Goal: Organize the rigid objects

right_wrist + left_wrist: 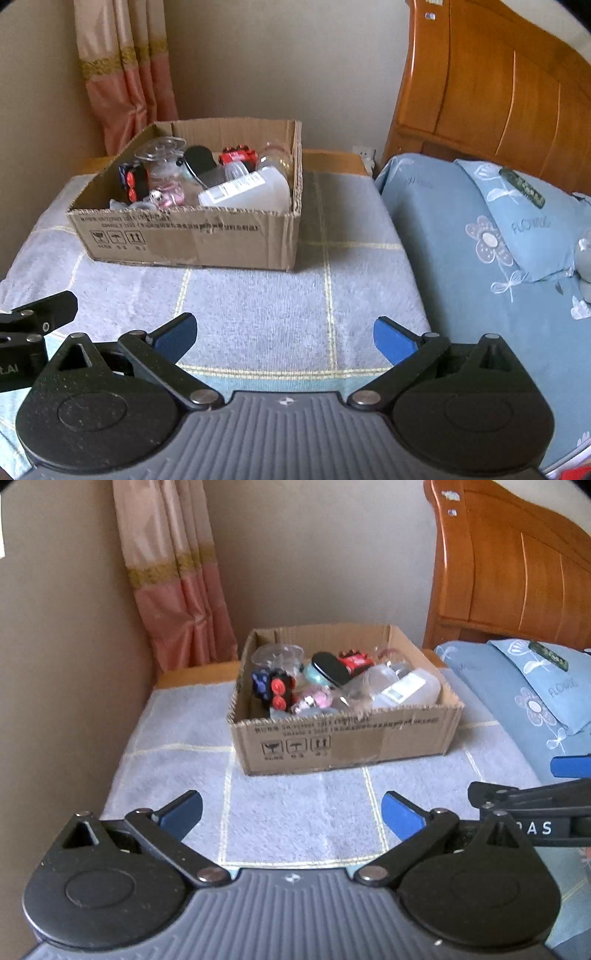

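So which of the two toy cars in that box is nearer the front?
The blue toy car with red wheels, at the cardboard box's front left. The red toy car lies toward the back wall.

– What lies ahead of the right gripper [284, 338]?
– A cardboard box [192, 240] on a towel [258, 306], holding a toy car [238, 155] and a plastic bottle [247, 190].
– The gripper itself?
– Spread wide, holding nothing.
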Demonstrator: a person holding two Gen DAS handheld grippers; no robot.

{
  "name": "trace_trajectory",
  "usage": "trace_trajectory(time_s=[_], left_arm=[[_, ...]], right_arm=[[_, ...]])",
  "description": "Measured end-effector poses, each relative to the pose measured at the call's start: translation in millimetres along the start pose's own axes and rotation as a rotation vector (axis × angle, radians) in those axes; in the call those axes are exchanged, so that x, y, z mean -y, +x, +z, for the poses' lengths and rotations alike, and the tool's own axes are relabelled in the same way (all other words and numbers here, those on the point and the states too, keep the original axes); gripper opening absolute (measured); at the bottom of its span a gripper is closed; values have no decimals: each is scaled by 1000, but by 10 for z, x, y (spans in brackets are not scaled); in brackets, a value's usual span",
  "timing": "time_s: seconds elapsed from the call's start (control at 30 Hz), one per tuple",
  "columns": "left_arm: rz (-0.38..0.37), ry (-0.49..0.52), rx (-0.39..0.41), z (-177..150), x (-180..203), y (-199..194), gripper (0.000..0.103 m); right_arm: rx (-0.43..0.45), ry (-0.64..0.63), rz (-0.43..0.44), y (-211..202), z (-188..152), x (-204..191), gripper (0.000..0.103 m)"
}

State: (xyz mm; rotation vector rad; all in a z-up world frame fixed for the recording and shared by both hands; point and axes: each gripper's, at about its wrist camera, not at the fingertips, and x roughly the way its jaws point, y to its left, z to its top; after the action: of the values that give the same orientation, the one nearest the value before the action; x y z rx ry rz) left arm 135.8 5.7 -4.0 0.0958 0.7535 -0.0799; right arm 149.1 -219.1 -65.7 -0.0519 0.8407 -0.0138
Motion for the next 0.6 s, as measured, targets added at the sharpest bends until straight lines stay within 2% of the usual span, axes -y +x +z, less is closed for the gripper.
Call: trace_trajectory(time_s=[0.3,0.6], left_arm=[[32,-13,50,134,-3,-197,102],[43,-15,55,162,17,-208,102]], right_arm=[[64,18,-3,-238,119,35,103],[74,17,-3,-245,140,23,103]])
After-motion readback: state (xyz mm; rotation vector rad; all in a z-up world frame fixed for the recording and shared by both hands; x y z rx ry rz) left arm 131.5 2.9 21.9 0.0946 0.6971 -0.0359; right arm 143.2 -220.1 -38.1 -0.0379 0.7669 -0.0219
